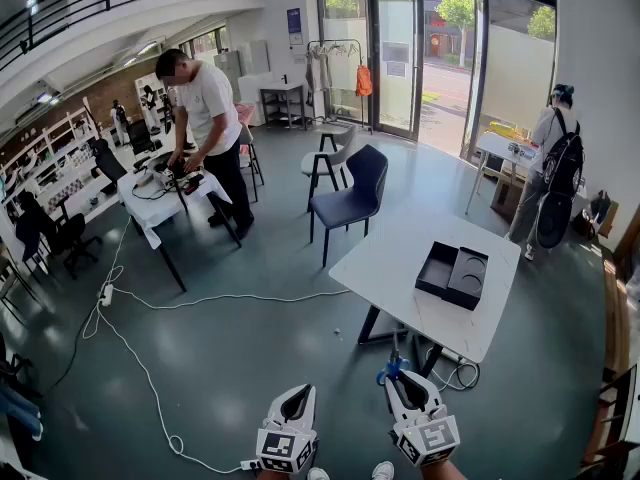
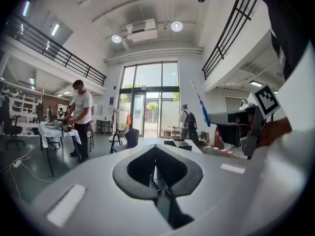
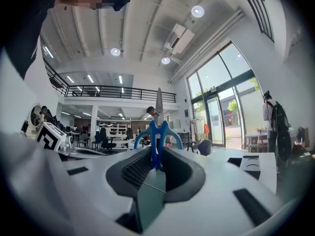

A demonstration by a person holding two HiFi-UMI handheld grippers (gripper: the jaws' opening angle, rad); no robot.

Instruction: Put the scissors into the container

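Right gripper view: my right hand-held gripper [image 3: 156,163] grasps the blue scissors [image 3: 158,132], blades up. I judge this the carry. Next, reach ahead-right to the container [image 1: 452,273] on the tabletop [image 1: 395,258]. My left hand-held gripper [image 2: 155,151] is clenched and empty.

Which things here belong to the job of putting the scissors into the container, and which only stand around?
For the job: blue scissors, held in the right gripper; black container on the white table.

Only standing around: dark chair; person in white shirt; person with backpack; left gripper, empty.
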